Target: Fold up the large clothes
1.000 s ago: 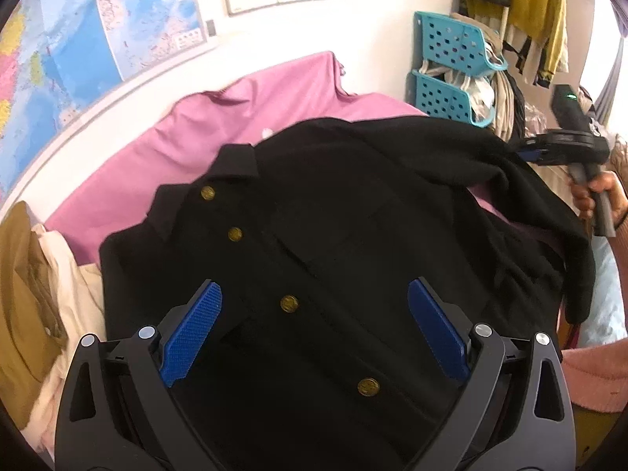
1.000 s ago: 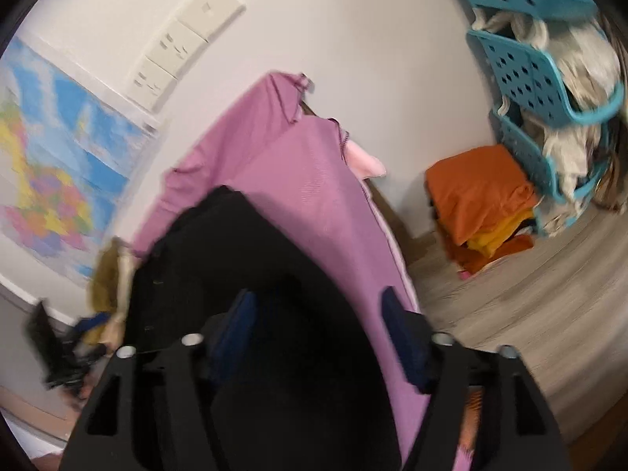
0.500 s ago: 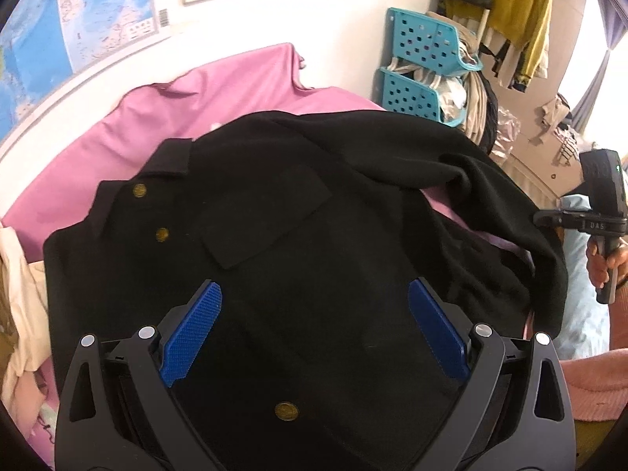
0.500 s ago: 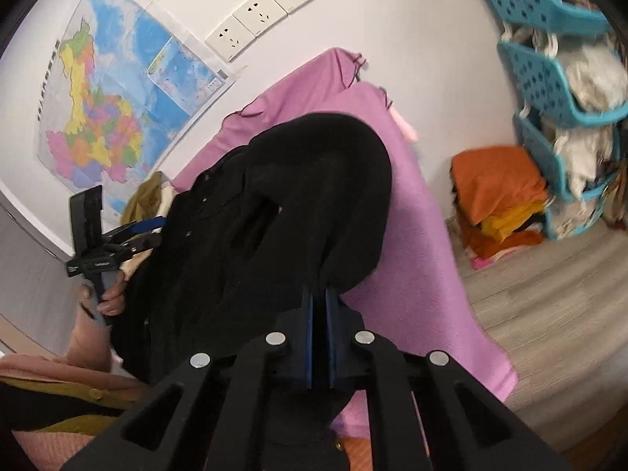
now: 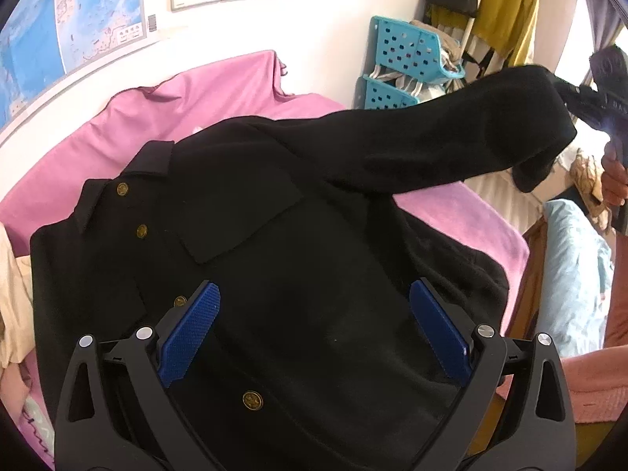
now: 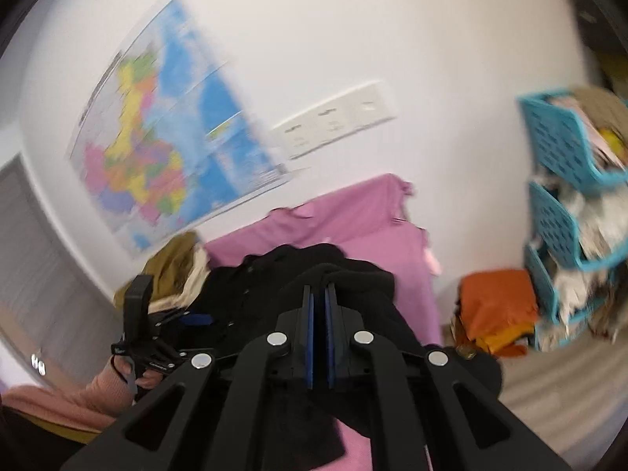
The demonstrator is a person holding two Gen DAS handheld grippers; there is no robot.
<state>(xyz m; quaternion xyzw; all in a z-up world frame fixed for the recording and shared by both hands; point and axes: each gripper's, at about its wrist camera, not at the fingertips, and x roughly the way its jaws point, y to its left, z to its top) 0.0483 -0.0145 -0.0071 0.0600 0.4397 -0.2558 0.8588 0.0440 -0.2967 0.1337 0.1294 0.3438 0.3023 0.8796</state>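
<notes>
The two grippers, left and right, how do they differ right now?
The left gripper is open, hovering empty over the black jacket; the right gripper is shut on the jacket's sleeve. The left hangs low above the body, while the right holds the sleeve aloft. Both have blue pads.

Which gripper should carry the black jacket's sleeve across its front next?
Right. The right gripper is shut on the sleeve and holds it above the black jacket. The left gripper hovers open over the jacket's front, holding nothing.
</notes>
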